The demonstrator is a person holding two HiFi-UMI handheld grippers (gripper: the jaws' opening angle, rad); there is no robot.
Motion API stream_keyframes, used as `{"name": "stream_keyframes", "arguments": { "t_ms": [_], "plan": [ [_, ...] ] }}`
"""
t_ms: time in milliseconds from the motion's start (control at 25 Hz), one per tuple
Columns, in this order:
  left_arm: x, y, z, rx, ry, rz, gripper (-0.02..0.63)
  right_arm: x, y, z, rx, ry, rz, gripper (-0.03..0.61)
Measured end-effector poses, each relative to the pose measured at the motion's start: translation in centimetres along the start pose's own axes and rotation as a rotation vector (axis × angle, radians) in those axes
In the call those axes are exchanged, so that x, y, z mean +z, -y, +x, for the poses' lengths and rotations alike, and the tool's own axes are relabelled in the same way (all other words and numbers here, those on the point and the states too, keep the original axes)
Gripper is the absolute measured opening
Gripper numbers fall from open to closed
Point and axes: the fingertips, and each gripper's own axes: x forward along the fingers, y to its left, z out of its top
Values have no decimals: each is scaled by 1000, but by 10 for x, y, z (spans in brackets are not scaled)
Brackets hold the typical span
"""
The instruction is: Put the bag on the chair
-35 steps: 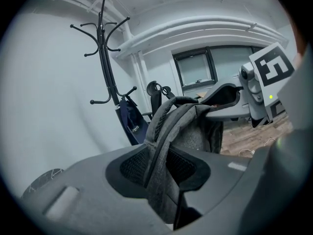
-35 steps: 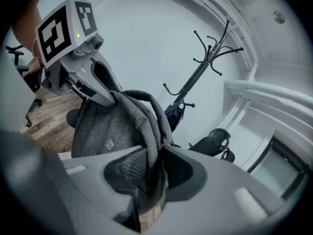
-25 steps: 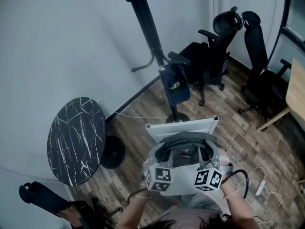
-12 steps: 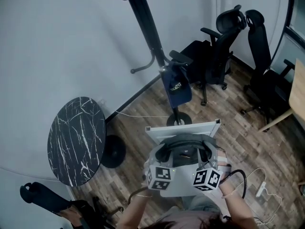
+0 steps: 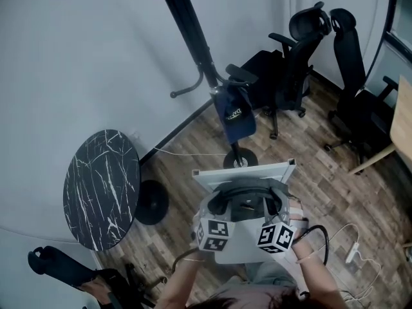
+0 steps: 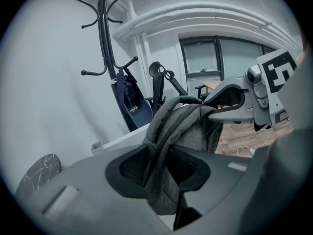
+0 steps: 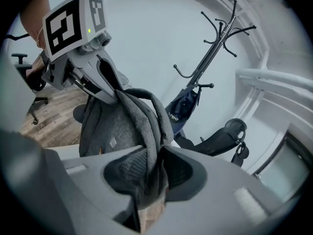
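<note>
Grey backpack [image 5: 246, 206] hangs between the two tongs, directly in front of the backrest of the white chair [image 5: 257, 170], which I take to be the chair that is meant. The left gripper [image 6: 159, 175] is closed narrow on a strap at the bag's top, and the right gripper [image 7: 155, 173] pinches a fold of strap and fabric on the other side, so both are holding the bag. From where I look I cannot tell if the bottom already touches the seat.

To do this step well, I think the person should lower both hands together and keep them level, so the bag comes down flat and leans on the backrest. The jaws should release only when the weight is on the seat, otherwise the soft bag may tip forward. The coat stand [image 5: 193, 37] with its navy bag [image 5: 235, 114] is well apart and no obstacle
</note>
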Motion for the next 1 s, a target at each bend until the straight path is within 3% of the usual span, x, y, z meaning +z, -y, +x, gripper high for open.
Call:
{"name": "stream_keyframes", "arguments": {
  "t_ms": [480, 800, 1000],
  "plan": [
    [0, -3, 14, 8, -20, -29, 124, -5, 3, 16, -28, -4, 45, 118],
    [1, -5, 20, 16, -6, -19, 132, -3, 4, 23, -15, -16, 102, 164],
    [-3, -3, 21, -4, -27, -34, 210, -3, 5, 22, -11, -23, 109, 172]
  ]
}}
